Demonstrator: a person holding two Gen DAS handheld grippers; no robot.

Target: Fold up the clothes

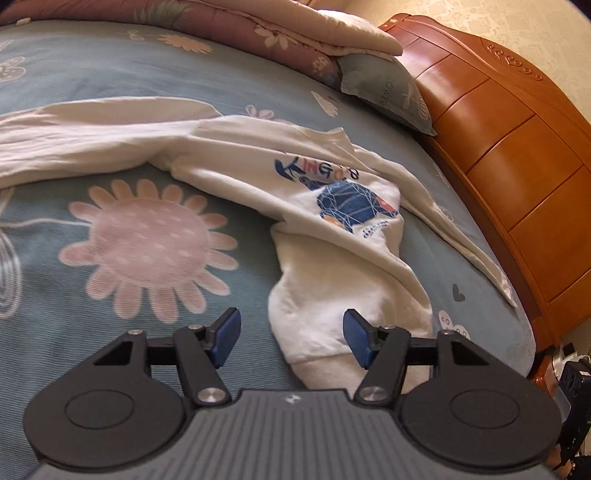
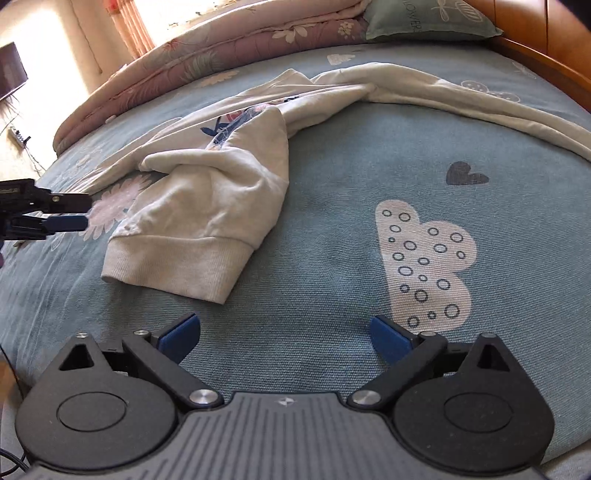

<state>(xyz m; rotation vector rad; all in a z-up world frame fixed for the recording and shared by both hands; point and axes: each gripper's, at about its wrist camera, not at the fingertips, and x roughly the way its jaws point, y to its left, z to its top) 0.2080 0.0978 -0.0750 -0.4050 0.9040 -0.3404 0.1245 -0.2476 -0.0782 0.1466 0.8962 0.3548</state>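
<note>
A: So, left gripper (image 1: 291, 338) was spread wide, holding nothing; the white sweatshirt (image 1: 332, 229) lay crumpled dead ahead, its ribbed hem (image 1: 325, 369) between the blue pads (image 1: 225, 338), untouched as far as could be told.

B: Right gripper (image 2: 284, 338)?

A: Wide open too, empty, over bare blue bedsheet (image 2: 332, 221). Sweatshirt sat ahead and left; open sheet ahead and right.

B: Edges?

A: Wooden headboard (image 1: 517, 147) bounded the far right of the left gripper; folded quilt (image 2: 221, 48) and pillow (image 2: 424, 18) closed the far side.

B: Containers?

A: Could not see any.
</note>
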